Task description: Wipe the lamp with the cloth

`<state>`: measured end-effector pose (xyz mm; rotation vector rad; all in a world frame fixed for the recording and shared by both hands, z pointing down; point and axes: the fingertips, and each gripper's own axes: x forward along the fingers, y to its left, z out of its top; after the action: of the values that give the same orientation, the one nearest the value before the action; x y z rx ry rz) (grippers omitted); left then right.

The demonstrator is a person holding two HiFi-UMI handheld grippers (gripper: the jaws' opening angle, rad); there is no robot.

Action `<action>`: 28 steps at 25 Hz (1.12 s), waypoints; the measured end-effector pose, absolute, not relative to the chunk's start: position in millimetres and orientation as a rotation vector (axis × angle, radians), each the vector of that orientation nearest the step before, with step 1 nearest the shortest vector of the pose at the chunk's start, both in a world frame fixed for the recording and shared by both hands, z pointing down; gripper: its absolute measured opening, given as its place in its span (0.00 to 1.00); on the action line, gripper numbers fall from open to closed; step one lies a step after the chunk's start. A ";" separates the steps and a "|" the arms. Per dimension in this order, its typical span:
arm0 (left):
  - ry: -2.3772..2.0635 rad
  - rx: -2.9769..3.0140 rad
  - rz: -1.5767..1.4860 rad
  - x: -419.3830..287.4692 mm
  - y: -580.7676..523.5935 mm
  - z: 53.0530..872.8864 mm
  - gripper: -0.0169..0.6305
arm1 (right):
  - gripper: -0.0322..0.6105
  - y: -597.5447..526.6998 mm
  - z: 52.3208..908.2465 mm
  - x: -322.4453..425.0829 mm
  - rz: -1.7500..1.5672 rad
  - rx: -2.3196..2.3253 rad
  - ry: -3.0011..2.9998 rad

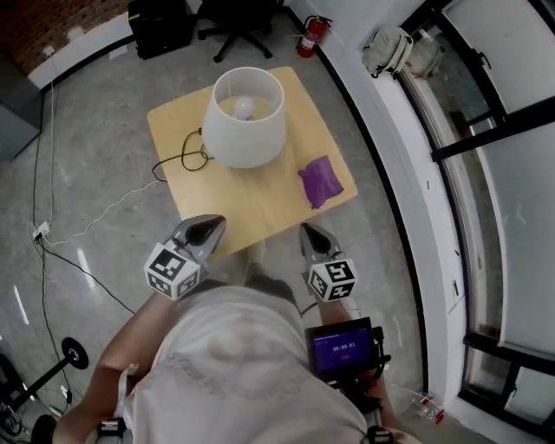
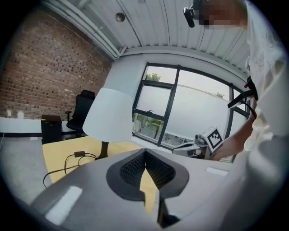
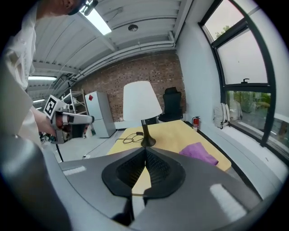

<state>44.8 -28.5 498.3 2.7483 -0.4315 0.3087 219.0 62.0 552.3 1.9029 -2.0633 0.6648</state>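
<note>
both grippers have the jaws closed together and hold nothing. in the head view the left gripper (image 1: 208, 227) and the right gripper (image 1: 310, 232) hover at the lower edge of the desk (image 1: 260, 208). the white lamp (image 1: 245, 117) stands in the upper middle. the purple cloth (image 1: 321, 180) lies at its lower right, apart from it. only the head view shows the bulb (image 1: 245, 107). the right gripper view shows the lamp's dark foot (image 3: 147, 142).

White-shaded table lamp with a black stem (image 1: 247, 117): one
Crumpled purple cloth (image 1: 320, 180): one
Square light-wood desk (image 1: 260, 208): one
Grey hand-held grippers with marker cubes: two, left hand-held gripper (image 1: 205, 231), right hand-held gripper (image 1: 312, 236)
Red fire extinguisher (image 1: 310, 36): one
Black office chair (image 1: 238, 26): one
</note>
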 end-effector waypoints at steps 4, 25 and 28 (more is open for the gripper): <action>-0.469 2.738 0.345 69.8 -40.4 498.0 0.03 | 0.07 40.1 588.2 266.3 0.700 1.817 -2.005; -0.902 2.598 0.430 93.1 -77.4 496.6 0.03 | 0.54 -53.7 738.7 410.5 0.910 1.428 -1.692; -0.931 2.581 0.428 87.6 -79.7 497.9 0.03 | 0.40 -54.0 739.0 406.9 0.895 1.412 -1.695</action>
<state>87.6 -79.7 497.9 2.5806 -0.9307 0.4283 406.9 -54.0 739.0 1.4117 -1.6946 0.8946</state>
